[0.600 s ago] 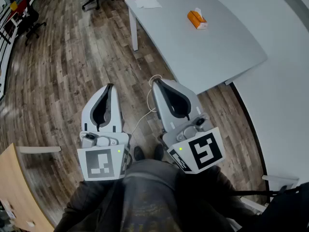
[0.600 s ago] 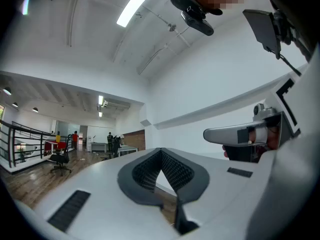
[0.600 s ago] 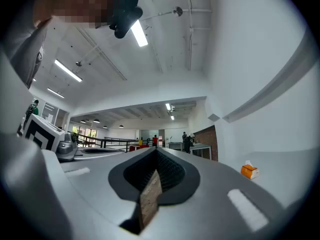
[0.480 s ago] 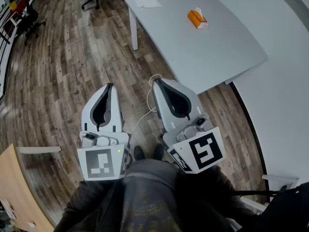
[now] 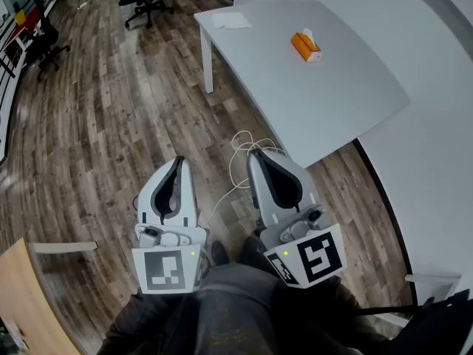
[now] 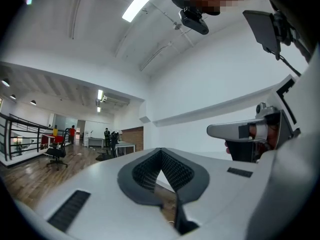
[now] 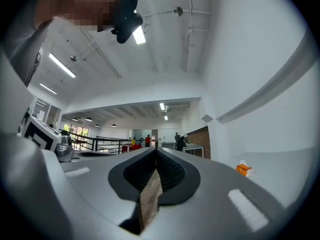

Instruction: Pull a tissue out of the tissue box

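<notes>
Wood floor (image 5: 111, 124) lies under my left gripper (image 5: 179, 161) and right gripper (image 5: 256, 154), fingers (image 5: 189, 192) together, empty, well short of the tissue box (image 5: 305, 47) on the surface (image 5: 295, 102). Its tissue (image 5: 307, 34) looks flimsy; I'd pinch that tuft gently.

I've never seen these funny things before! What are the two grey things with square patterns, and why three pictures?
They are grippers, like big tongs, that a person holds: the left gripper and the right gripper. One picture comes from a camera on the person's head, looking down. The other two come from a camera on each gripper, looking along its jaws. Both grippers are shut and hold nothing. On the white table sit an orange tissue box and a white sheet, well away from the grippers.
</notes>
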Demonstrator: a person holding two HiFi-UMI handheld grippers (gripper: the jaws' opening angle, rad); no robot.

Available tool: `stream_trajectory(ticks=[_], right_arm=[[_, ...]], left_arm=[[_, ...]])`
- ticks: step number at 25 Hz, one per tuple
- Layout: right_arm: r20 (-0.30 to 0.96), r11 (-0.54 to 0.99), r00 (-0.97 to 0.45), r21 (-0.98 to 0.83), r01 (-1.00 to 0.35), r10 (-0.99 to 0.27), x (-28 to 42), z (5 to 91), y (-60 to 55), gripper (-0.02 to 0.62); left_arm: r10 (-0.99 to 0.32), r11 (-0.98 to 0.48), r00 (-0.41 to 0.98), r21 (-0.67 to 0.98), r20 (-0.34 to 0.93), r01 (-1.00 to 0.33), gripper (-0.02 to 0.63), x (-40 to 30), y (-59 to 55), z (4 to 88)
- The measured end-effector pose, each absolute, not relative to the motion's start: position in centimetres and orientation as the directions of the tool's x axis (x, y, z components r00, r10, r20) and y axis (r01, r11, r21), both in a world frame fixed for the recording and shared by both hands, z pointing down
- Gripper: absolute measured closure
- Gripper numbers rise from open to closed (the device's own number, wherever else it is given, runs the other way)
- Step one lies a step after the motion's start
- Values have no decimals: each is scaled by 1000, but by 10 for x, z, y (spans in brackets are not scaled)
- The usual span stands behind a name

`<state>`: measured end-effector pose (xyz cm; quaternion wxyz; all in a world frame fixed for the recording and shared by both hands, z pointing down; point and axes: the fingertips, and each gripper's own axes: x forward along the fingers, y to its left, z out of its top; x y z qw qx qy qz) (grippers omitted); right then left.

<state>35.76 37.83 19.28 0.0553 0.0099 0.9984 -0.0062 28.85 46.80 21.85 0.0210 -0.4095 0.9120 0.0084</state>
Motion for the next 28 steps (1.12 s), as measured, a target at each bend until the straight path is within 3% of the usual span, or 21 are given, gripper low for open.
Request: stream_trajectory(ticks=[8, 22, 28], right_arm=[[-151, 980, -968, -64, -191, -198, 359, 190, 288, 592], [-167, 960, -952, -153, -233, -258, 267, 203, 126, 594], [-152, 931, -921, -130, -341, -358, 232, 210, 70, 594]], left_arm=[[-779, 626, -626, 14, -2, -779, 606, 258, 424, 238], [-850, 525, -527, -76, 7, -848, 606, 170, 242, 226], [-909, 414, -415, -51, 13, -909, 606, 125, 168, 238]])
